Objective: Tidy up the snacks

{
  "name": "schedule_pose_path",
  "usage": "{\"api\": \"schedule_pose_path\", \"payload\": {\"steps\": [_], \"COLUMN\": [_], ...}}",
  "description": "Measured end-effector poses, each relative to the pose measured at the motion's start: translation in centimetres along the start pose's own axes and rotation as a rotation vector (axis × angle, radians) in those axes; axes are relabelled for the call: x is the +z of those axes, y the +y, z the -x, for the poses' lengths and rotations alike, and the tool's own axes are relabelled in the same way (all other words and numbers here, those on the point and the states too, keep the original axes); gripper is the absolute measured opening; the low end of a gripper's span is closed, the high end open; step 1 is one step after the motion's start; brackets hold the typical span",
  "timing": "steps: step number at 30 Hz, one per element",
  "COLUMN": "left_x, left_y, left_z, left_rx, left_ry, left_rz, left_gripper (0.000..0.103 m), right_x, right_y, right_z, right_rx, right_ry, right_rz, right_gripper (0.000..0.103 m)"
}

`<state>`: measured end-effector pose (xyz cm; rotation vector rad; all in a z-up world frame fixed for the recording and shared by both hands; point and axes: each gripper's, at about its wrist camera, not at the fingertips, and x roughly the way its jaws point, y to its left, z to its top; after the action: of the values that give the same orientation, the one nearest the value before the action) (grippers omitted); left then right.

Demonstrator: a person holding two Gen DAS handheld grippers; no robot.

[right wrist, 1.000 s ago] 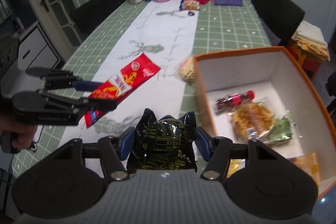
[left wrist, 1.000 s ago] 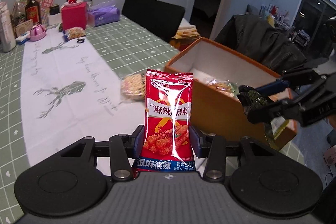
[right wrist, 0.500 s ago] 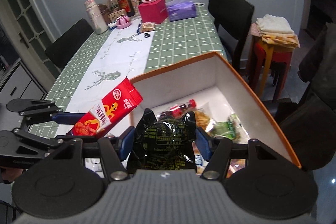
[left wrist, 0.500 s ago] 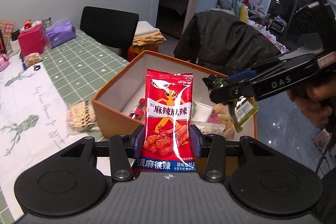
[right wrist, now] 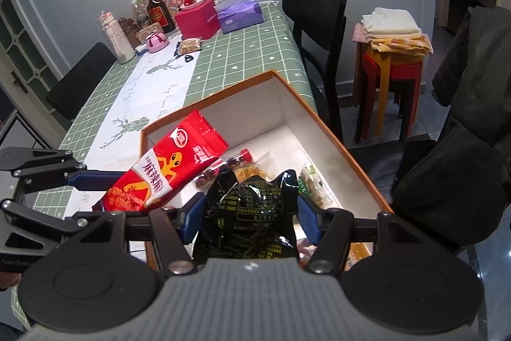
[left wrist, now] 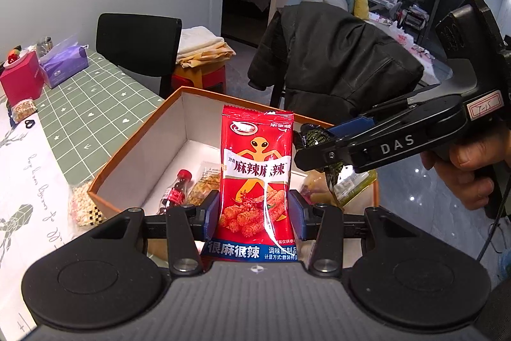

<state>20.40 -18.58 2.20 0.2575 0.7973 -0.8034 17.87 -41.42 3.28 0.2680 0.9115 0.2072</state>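
With both packets over the orange box [right wrist: 335, 133], left gripper [left wrist: 254, 213] pinching red packet [left wrist: 257, 174], right gripper [right wrist: 249, 219] pinching black packet [right wrist: 252, 213]: lower first, then release.

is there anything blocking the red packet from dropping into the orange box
Nothing visible does. The red packet, clamped in the left tongs, hangs over the open, lidless orange box, with only loose snacks on its floor below.

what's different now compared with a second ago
Both grippers swung from over the table runner to above the orange box. The left gripper still clamps the red snack packet; the right gripper still clamps the black packet. Nothing released.
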Motion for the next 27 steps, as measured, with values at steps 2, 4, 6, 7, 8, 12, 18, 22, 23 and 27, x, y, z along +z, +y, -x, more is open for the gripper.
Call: {"api": "schedule_pose_path", "payload": {"steps": [2,4,6,7,8,12,18,22,23,27], "left_x": [0.2,0.3,0.5,0.5,0.6,0.6,0.5,0.3,0.3,0.1], "left_y": [-0.1,0.0,0.0,0.0,-0.1,-0.3,-0.8,-1.0,-1.1,-1.1], "left_z": [-0.7,-1.5,-2.3,-2.7,-3.0,-4.2,-5.8,-6.4,-6.6,-7.0], "left_rx": [0.017,0.031,0.049,0.055,0.058,0.08,0.103,0.104,0.105,0.107], "left_ry": [0.011,0.027,0.052,0.064,0.071,0.107,0.152,0.17,0.175,0.189], "left_rz": [0.014,0.033,0.047,0.052,0.054,0.037,0.021,0.014,0.011,0.004], "left_gripper": [0.051,0.051,0.051,0.051,0.051,0.051,0.051,0.051,0.051,0.051], "right_x": [0.1,0.2,0.2,0.2,0.2,0.2,0.2,0.0,0.0,-0.3], "right_y": [-0.5,-1.0,-1.4,-1.5,-1.6,-2.0,-2.4,-2.4,-2.5,-2.6], "right_z": [-0.6,-1.3,-2.1,-2.4,-2.7,-3.8,-5.1,-5.9,-6.0,-6.4], "right_rx": [-0.023,-0.033,-0.035,-0.036,-0.039,-0.048,-0.069,-0.082,-0.086,-0.093], "right_ry": [-0.002,0.0,0.01,0.014,0.019,0.033,0.042,0.061,0.066,0.078], "right_rz": [-0.019,-0.048,-0.067,-0.074,-0.08,-0.1,-0.111,-0.098,-0.094,-0.088], "right_gripper": [0.06,0.06,0.06,0.06,0.06,0.06,0.06,0.06,0.061,0.061]}}
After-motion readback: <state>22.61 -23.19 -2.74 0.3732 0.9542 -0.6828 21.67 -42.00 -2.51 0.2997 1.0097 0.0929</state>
